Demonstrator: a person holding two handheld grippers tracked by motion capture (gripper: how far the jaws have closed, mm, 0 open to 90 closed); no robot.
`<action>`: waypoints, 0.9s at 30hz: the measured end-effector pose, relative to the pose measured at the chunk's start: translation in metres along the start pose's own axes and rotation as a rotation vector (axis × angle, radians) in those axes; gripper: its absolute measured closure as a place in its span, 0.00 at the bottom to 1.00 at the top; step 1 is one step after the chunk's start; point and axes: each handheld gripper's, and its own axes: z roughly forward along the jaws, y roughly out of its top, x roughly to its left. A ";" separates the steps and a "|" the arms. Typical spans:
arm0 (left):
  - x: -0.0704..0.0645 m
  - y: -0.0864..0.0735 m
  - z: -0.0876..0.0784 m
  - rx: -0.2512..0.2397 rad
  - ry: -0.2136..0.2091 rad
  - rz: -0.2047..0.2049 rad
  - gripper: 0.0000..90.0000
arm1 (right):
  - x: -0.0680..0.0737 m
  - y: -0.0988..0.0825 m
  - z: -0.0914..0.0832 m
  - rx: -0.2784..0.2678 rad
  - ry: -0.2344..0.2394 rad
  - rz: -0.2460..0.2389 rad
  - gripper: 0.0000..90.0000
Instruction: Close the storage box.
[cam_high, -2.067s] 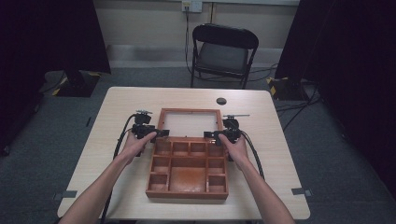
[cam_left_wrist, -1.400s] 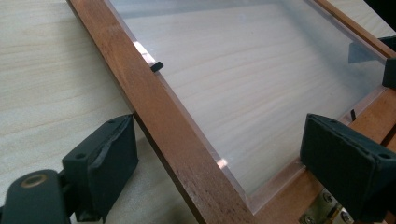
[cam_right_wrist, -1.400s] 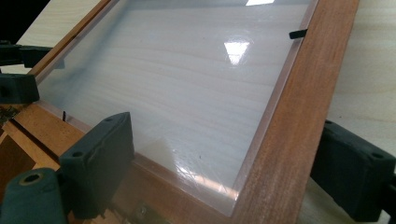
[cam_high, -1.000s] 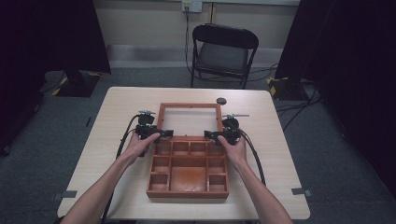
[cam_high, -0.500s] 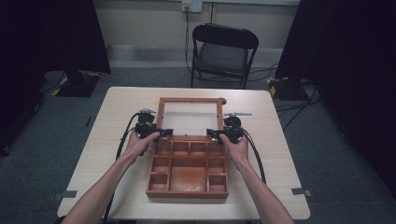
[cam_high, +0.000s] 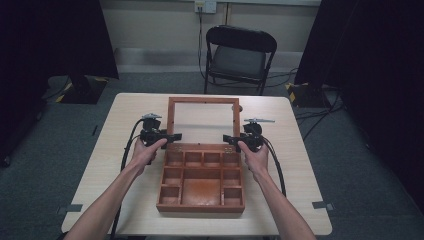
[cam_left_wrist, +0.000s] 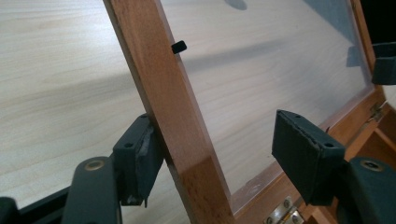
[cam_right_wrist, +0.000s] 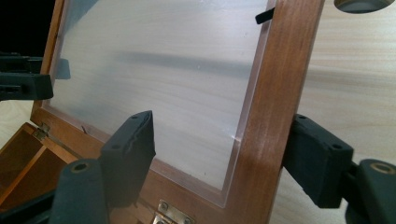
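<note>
A wooden compartment box (cam_high: 200, 207) sits mid-table with its hinged lid (cam_high: 202, 100), a wooden frame around a clear pane, raised at the far side. My left gripper (cam_high: 172, 136) straddles the lid's left rail (cam_left_wrist: 159, 84). One pad (cam_left_wrist: 140, 158) rests on the rail's outer face and the other hangs apart over the pane. My right gripper (cam_high: 229, 138) straddles the right rail (cam_right_wrist: 275, 79) the same way, inner pad (cam_right_wrist: 133, 140) clear of the wood. Both pairs of jaws have just been closing around their rails.
A black folding chair (cam_high: 239, 55) stands beyond the table's far edge. A small black disc (cam_right_wrist: 359, 3) lies on the table behind the lid's right corner. Cables trail from both grippers toward the front edge. Brass hinges (cam_right_wrist: 170, 212) join lid and box.
The lid's top rail has climbed in the high view, so the lid looks taller and now covers the black disc. Both grippers shifted slightly away from the person with it.
</note>
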 end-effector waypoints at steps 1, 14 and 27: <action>0.000 0.000 -0.001 -0.008 -0.009 -0.009 0.37 | 0.000 0.000 -0.001 -0.002 0.000 -0.001 0.32; 0.001 0.003 -0.009 -0.045 -0.031 0.004 0.49 | -0.001 0.003 -0.012 -0.038 -0.004 -0.005 0.47; -0.006 0.010 -0.020 -0.071 -0.056 0.036 0.50 | 0.002 0.007 -0.025 -0.097 0.021 -0.010 0.52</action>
